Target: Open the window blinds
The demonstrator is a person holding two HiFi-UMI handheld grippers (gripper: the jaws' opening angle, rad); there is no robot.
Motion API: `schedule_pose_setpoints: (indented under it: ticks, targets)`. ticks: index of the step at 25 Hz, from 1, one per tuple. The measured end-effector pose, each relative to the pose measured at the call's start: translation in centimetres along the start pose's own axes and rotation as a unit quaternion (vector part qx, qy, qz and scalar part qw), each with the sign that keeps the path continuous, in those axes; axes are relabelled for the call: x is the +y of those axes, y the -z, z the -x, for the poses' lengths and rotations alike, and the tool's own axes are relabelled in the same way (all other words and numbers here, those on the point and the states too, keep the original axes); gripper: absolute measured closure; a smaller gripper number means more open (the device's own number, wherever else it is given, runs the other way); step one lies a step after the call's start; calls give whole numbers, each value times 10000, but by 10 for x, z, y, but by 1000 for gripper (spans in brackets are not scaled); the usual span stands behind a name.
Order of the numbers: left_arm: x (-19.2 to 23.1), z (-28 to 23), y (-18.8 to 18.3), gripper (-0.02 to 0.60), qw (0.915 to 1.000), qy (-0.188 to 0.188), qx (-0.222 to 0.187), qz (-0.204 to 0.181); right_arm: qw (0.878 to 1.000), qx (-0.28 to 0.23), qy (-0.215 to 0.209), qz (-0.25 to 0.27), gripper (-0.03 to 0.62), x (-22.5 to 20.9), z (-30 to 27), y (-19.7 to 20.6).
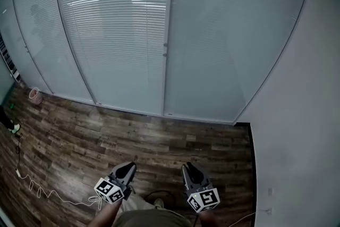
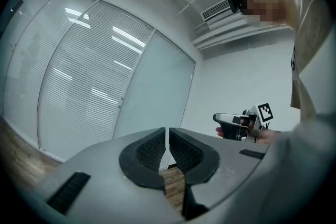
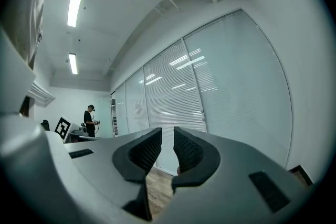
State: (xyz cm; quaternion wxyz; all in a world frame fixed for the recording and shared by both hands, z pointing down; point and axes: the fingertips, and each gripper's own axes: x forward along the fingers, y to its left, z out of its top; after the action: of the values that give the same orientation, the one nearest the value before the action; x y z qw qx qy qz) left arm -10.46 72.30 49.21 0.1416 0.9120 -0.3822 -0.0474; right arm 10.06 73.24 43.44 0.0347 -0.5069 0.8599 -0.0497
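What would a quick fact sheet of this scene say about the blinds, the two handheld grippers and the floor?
blinds: fully lowered, not yet touched
left gripper: fingers together, holding nothing, well short of the blinds
right gripper: fingers slightly apart, holding nothing, also well short
floor: dark wood planks
task status: not yet begun

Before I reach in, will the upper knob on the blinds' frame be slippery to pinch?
The upper knob looks small and rounded, so a pinch may slide off. Mounted on the rigid-looking frame, it likely turns rather than pulls.
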Motion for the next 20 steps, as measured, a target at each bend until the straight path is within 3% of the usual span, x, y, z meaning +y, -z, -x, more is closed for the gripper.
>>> schedule_pose_setpoints:
  ticks: [10, 20]
  targets:
    - [23, -8, -9, 568, 9999, 6, 12, 117, 9999, 81, 90, -19, 536, 0, -18, 9]
    - [88, -40, -18, 531, 9992, 231, 62, 330, 9992, 261, 286, 11, 537, -3, -85, 17]
